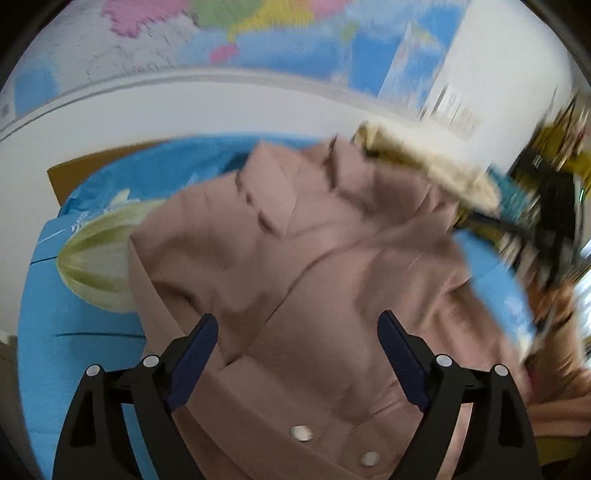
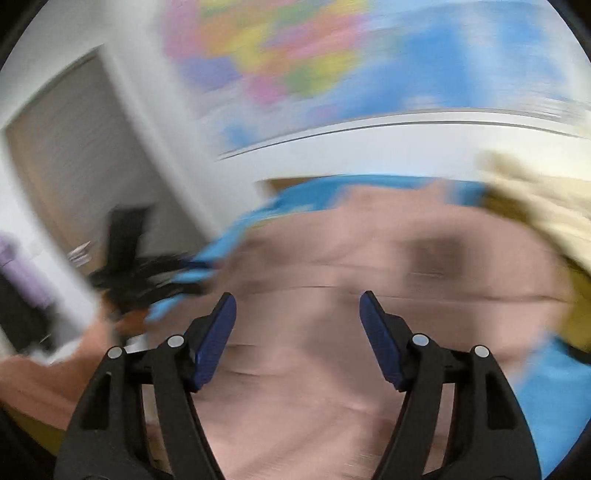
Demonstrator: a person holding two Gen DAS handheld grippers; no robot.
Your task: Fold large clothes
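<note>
The blue-sheeted bed (image 1: 92, 369) carries everything here, with a wall map (image 1: 258, 29) hanging above its far edge, and you have a large dusty-pink coat (image 1: 295, 258) spread over most of it. The coat lies rumpled rather than flat: creased panels and a flap are heaped toward the far edge of the bed, a cream fur trim (image 1: 424, 166) runs along its far right side, and the snap-button placket (image 1: 303, 432) sits at the near edge, right under your left tool (image 1: 295, 354). A pale green print on the sheet (image 1: 96, 258) shows just beyond the coat's left edge. Your left tool stands wide apart over the pink cloth with nothing pinched between its pads. Your right tool (image 2: 297, 332) is likewise spread and empty above the coat, though that view is badly smeared, so you cannot tell exactly which part of the coat lies below it. This looks like the early stage of the fold, when you pick grasp points before any panel is turned over. Next you probably need to bring each tool down onto a clear hem or edge, close on a single layer, and pull the cloth flat before folding.
</note>
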